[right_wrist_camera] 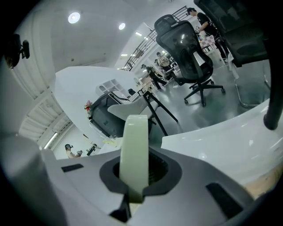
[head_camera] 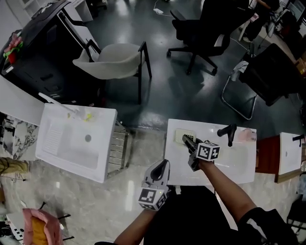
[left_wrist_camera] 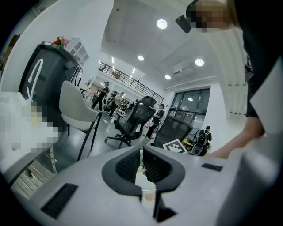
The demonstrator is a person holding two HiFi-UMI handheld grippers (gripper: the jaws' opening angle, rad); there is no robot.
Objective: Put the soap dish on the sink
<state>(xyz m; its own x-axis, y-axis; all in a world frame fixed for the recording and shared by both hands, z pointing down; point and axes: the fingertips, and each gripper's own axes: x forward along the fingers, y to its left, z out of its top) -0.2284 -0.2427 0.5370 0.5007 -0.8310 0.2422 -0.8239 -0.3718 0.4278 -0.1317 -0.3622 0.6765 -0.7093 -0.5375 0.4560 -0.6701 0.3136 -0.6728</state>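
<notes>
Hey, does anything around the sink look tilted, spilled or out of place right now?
Nothing looks spilled or damaged. One oddity: the pale soap dish is held on edge, pinched in the right tool over the white sink rather than lying flat on it.

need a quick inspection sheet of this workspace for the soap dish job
surface: white sink with black tap
job's things: pale soap dish gripped by its rim, at the sink's far left corner
clutter: yellow bits on second sink
grippers: right hand-held gripper shut on soap dish; left hand-held gripper shut, empty
cables: white cable on floor
surroundings: grey chair, black office chairs
</notes>
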